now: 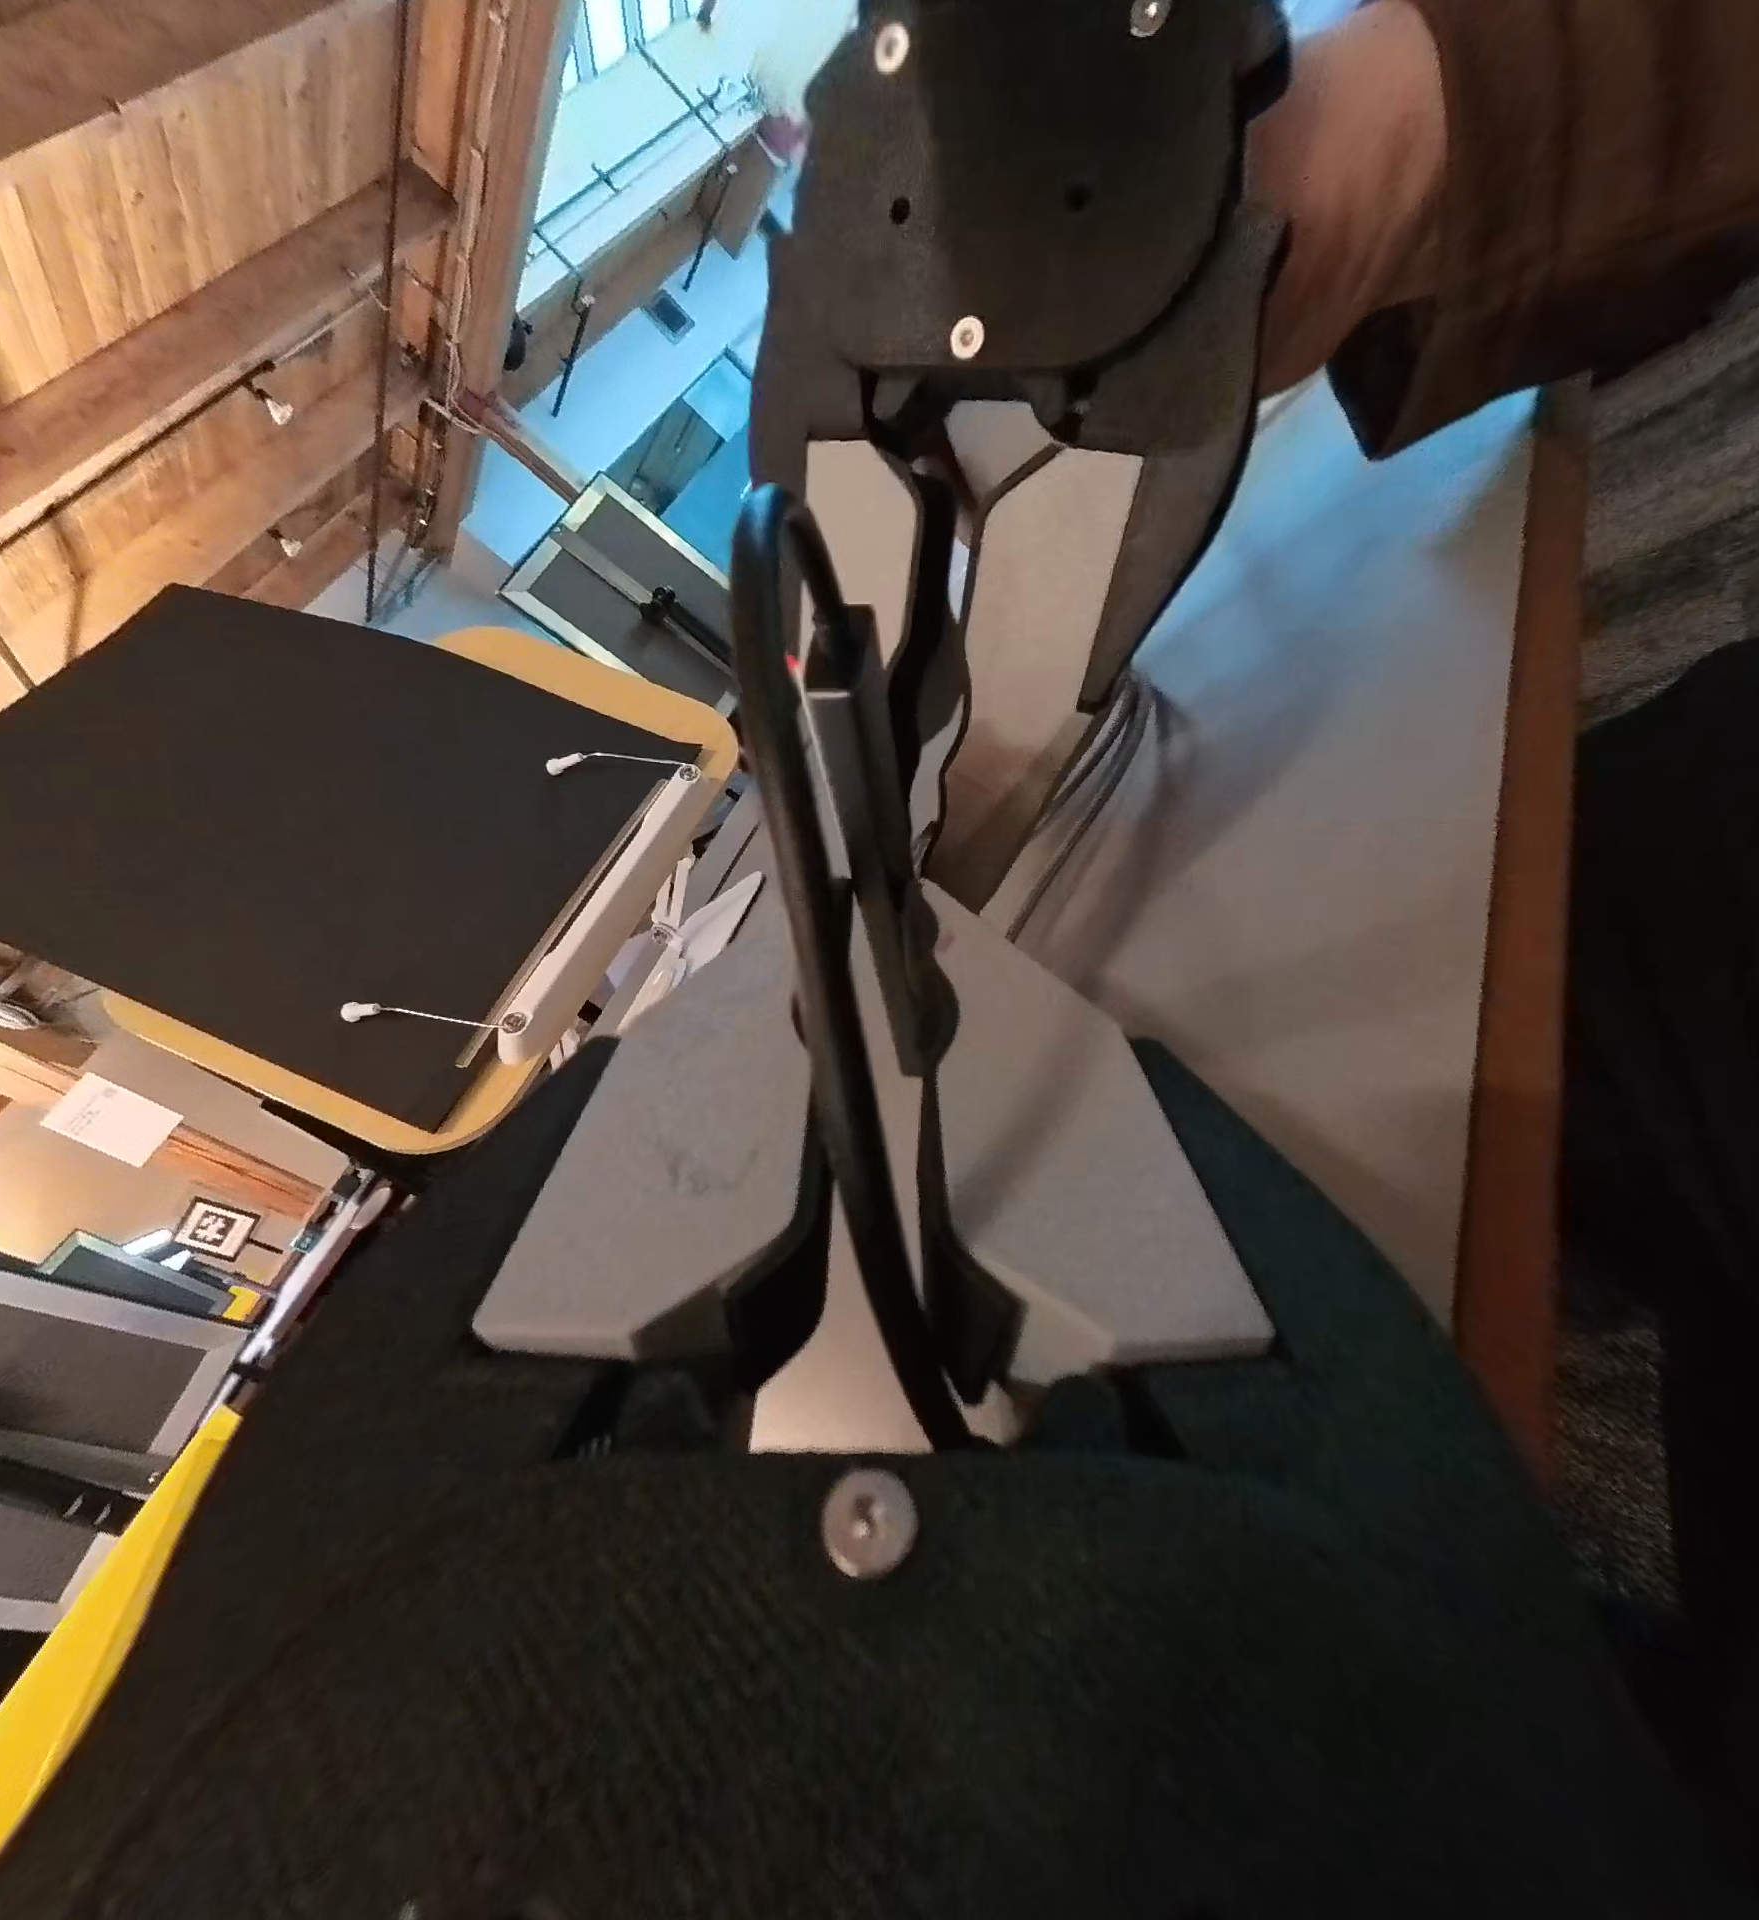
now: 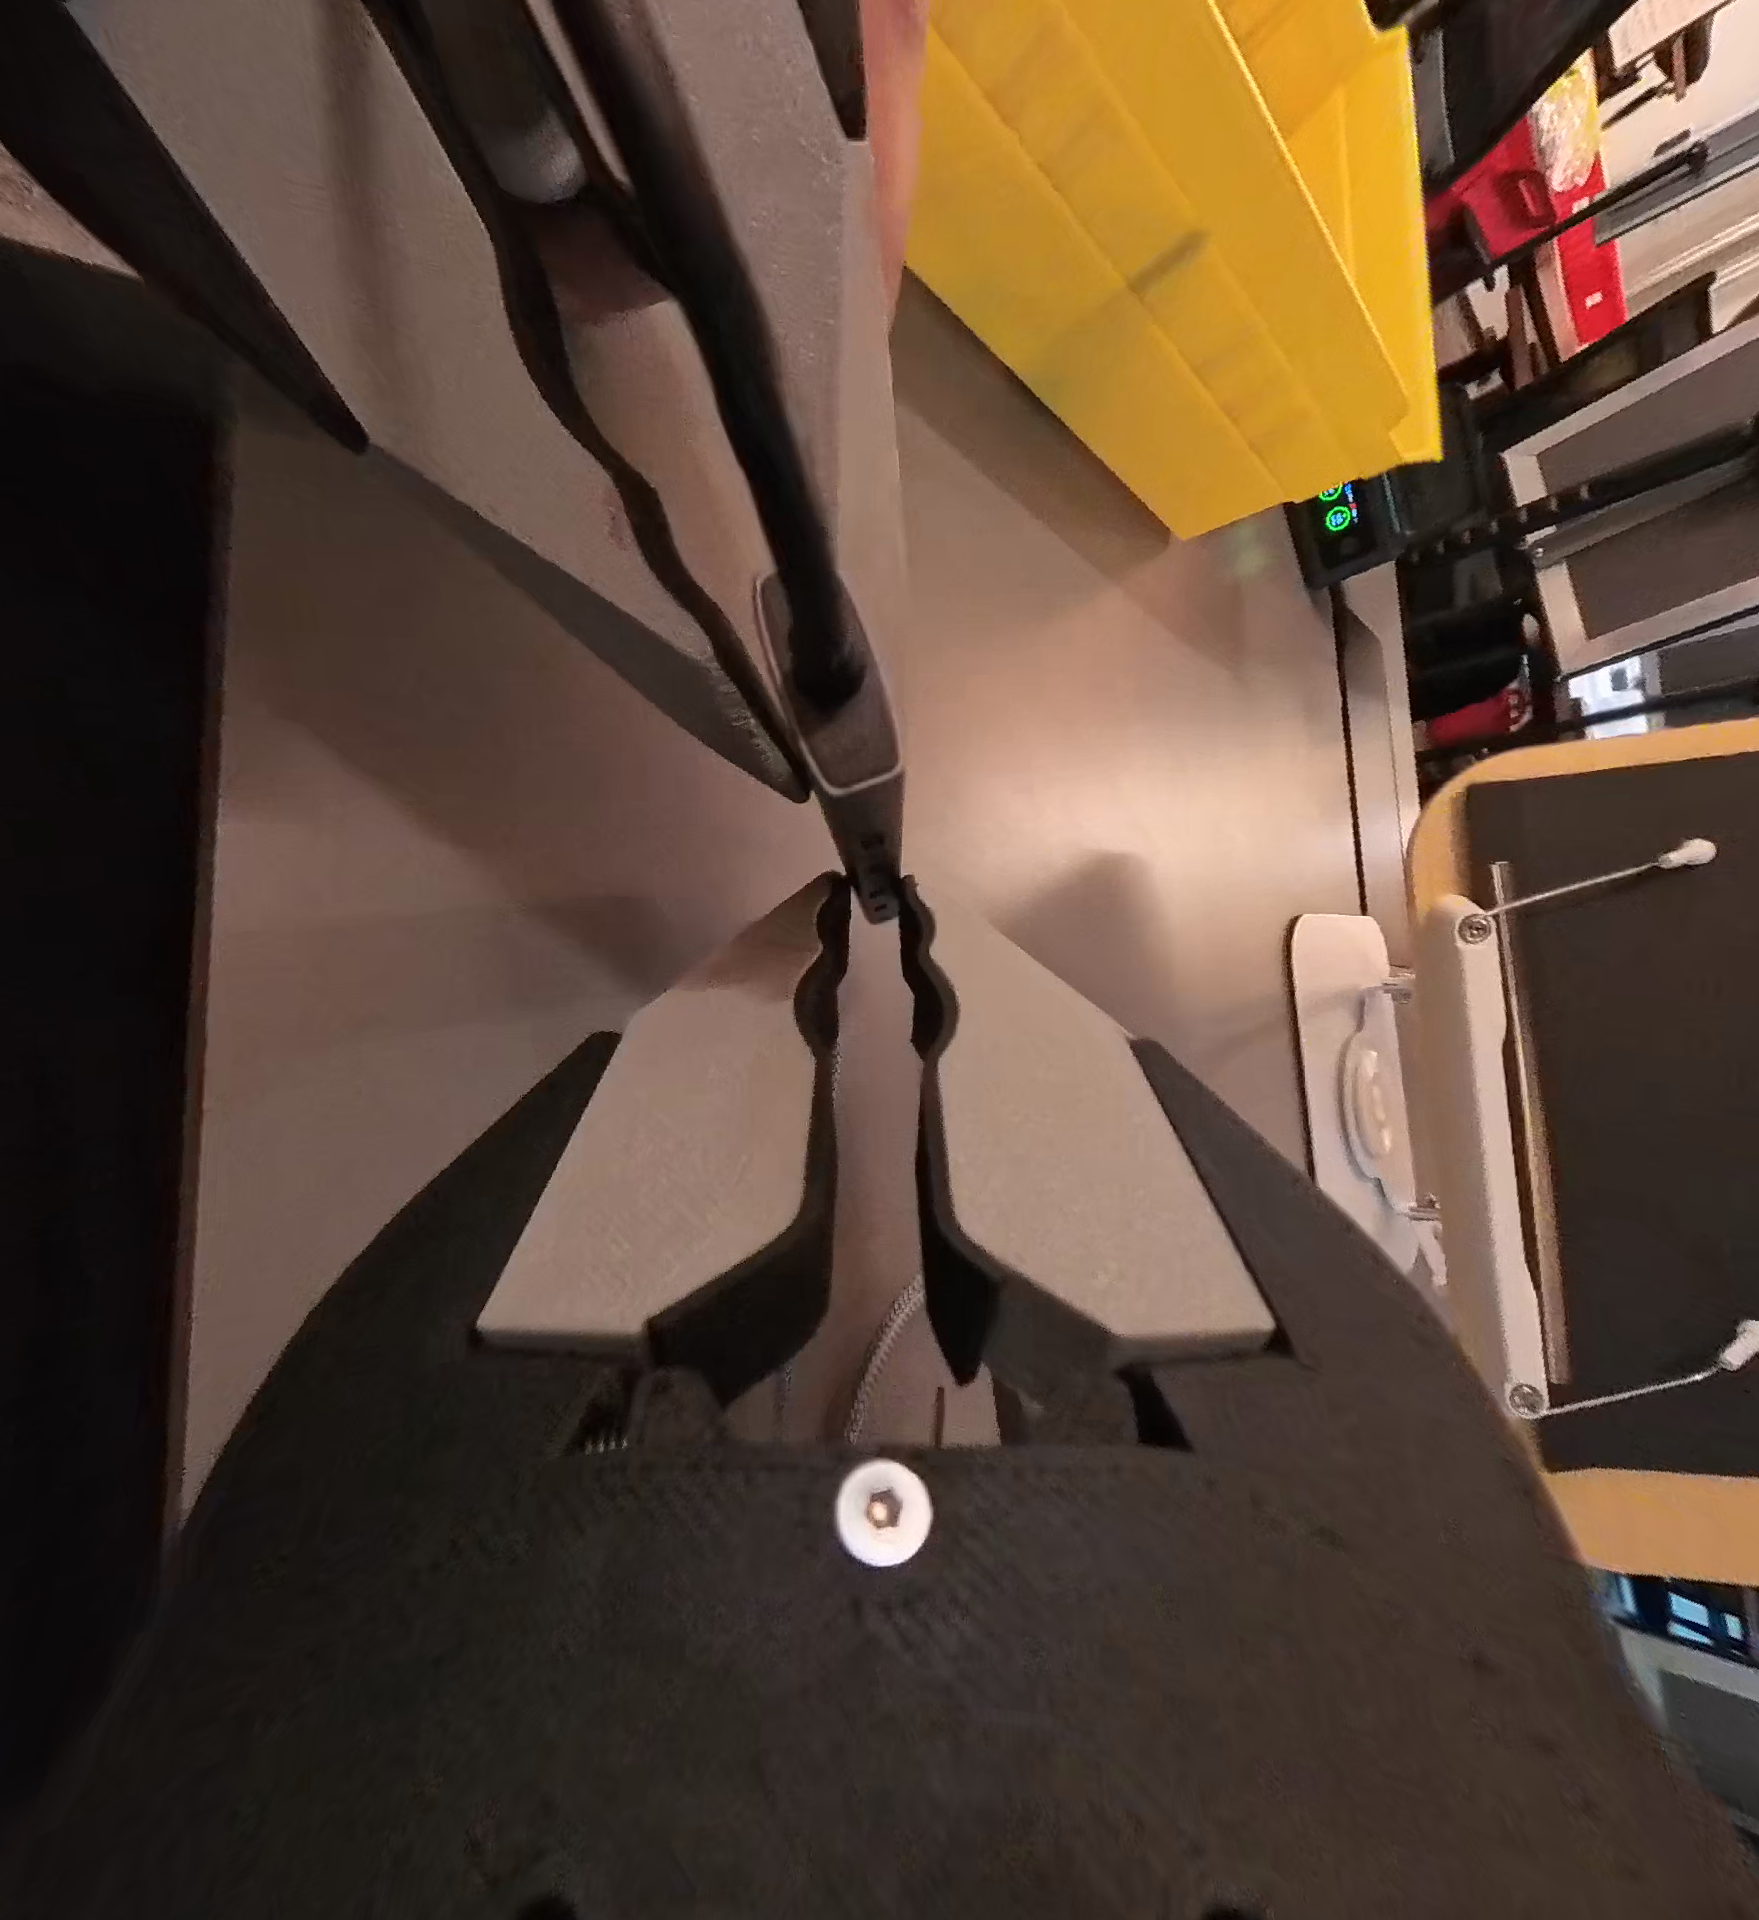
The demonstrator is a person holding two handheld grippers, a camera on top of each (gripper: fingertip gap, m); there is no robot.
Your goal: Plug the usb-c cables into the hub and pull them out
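Your left hand-held gripper (image 1: 880, 904) clamps the hub (image 1: 859, 821) at twelve o'clock, and your right hand-held gripper (image 2: 873, 902) seems (blurred view) pinched on a small plug (image 2: 877, 896) at its end.

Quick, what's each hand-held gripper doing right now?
Left hand-held gripper: closed on the hub.
Right hand-held gripper: closed on a plug at the hub's end.

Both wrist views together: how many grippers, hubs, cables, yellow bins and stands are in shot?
Grippers: 2 (left gripper, right gripper)
Hub: 1
Cables: 2 (black cable, braided cable)
Yellow bin: 1
Stand: 1
Total: 7
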